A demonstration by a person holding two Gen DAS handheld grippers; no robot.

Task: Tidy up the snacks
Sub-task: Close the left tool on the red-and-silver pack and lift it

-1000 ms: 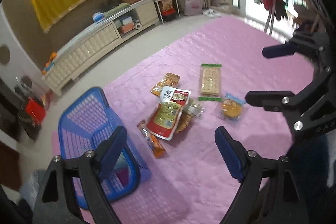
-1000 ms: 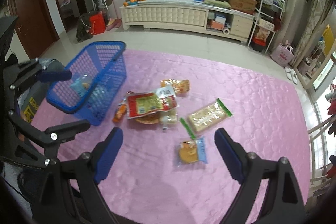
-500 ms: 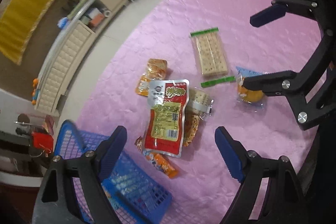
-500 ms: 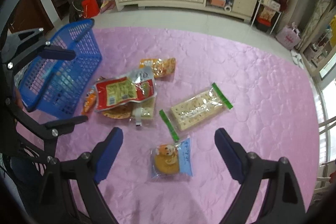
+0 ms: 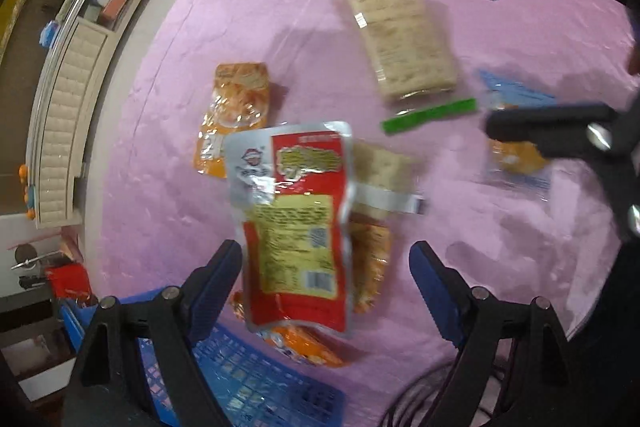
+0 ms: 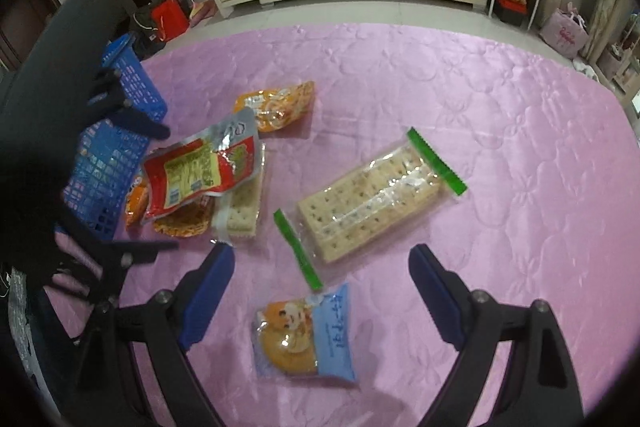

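Left tongs [image 5: 326, 273] agape, right tongs [image 6: 322, 277] agape, both pointing down

Both views are rather dim, with a soft, even indoor light. The shiny pink quilted cover [image 6: 400, 75] gives pale glare patches, most clearly at the upper part of the left wrist view. Short soft shadows lie just beside the packets. The left wrist view is blurred by motion: the print on the red and silver foil pouch [image 5: 296, 223] is smeared. The right wrist view is sharper. Both are strongly curved, with black corners.
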